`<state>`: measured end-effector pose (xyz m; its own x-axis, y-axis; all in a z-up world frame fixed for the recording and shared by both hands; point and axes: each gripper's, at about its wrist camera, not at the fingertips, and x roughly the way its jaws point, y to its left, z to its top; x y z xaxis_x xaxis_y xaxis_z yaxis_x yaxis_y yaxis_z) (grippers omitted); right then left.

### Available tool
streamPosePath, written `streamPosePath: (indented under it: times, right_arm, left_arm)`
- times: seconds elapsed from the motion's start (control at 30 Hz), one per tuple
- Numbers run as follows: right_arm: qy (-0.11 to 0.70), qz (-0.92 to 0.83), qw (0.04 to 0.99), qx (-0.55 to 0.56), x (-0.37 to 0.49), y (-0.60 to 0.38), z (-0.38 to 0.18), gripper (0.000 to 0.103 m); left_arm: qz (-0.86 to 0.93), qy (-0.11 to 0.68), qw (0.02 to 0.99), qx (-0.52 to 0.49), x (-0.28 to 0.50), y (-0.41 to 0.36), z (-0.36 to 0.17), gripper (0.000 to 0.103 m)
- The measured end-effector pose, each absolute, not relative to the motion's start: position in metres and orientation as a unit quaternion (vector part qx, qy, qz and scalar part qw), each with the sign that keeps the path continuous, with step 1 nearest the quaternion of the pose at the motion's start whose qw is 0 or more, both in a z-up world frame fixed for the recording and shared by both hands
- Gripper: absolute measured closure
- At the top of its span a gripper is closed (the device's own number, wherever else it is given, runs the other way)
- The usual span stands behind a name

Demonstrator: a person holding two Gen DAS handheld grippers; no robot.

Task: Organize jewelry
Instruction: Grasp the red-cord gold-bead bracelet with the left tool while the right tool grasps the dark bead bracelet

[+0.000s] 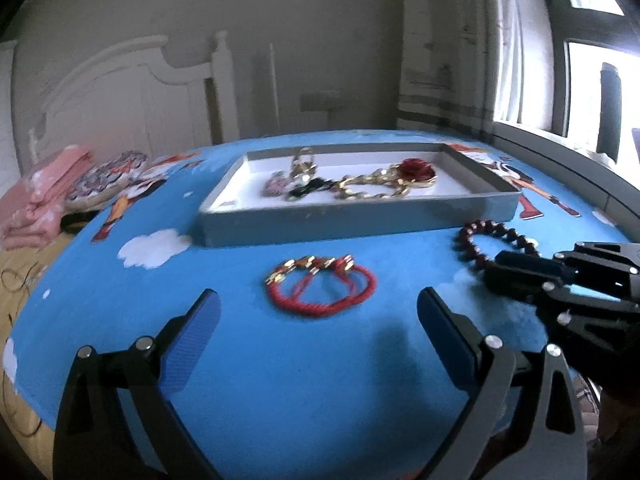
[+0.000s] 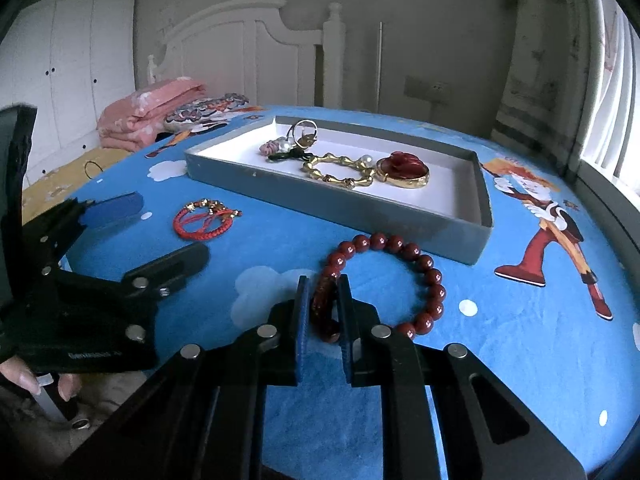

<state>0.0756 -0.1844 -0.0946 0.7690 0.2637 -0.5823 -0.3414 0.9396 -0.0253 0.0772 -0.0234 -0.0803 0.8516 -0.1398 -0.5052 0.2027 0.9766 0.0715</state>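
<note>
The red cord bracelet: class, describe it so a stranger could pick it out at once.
Find the grey tray on the blue cartoon cloth. Outside the tray, in front of its long wall, lie two bracelets. The red cord bracelet is the thin braided loops with small gold charms, lying free, unlike the dark red bead bracelet held in the right tool.

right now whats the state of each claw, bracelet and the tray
left claw: open, empty, hovers short of the cord bracelet
right claw: shut on bead bracelet
bead bracelet: on the cloth, outside the tray
cord bracelet: loose on the cloth
tray: open, holds several pieces
</note>
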Motion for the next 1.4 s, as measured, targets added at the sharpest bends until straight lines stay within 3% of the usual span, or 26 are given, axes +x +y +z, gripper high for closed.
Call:
streamPosePath:
  times: [0.23,0.43,0.57,0.63,0.67,0.7,0.8,0.93,1.0,1.1,1.4]
  right_arm:
    - [0.299,0.161,0.938,-0.062,0.076,-0.184,-0.095,0.088]
    - [0.299,0.162,0.938,-0.061,0.076,-0.185,-0.094,0.088]
    - [0.297,0.162,0.939,-0.058,0.076,-0.185,-0.094,0.088]
    - [0.297,0.163,0.939,-0.058,0.076,-0.185,-0.094,0.088]
    - [0.297,0.163,0.939,-0.058,0.076,-0.185,-0.094,0.088]
    - [0.297,0.163,0.939,-0.057,0.076,-0.185,-0.094,0.088]
    - [0.297,0.164,0.939,-0.056,0.075,-0.186,-0.093,0.088]
    - [0.296,0.163,0.940,-0.053,0.075,-0.185,-0.093,0.088]
    - [0.296,0.162,0.940,-0.051,0.075,-0.185,-0.093,0.088]
    - [0.296,0.161,0.940,-0.053,0.075,-0.184,-0.094,0.088]
    - [0.296,0.161,0.940,-0.053,0.076,-0.184,-0.094,0.088]
  left_arm:
    - [-0.097,0.282,0.953,0.056,0.099,-0.037,-0.077,0.018]
    - [-0.085,0.289,0.951,0.068,0.100,-0.037,-0.080,0.019]
    - [-0.088,0.303,0.947,0.063,0.105,-0.029,-0.084,0.041]
    - [-0.093,0.300,0.947,0.070,0.106,-0.028,-0.083,0.064]
    - [-0.090,0.299,0.947,0.077,0.106,-0.028,-0.083,0.084]
    - [-0.091,0.300,0.946,0.084,0.107,-0.027,-0.083,0.086]
    - [-0.111,0.312,0.941,0.068,0.105,-0.010,-0.081,0.086]
    - [-0.099,0.321,0.940,0.060,0.101,0.015,-0.081,0.078]
    - [-0.072,0.322,0.942,0.051,0.102,0.029,-0.081,0.058]
    - [-0.070,0.329,0.942,0.008,0.103,0.043,-0.080,0.045]
    - [-0.070,0.319,0.945,0.023,0.117,0.021,-0.074,0.044]
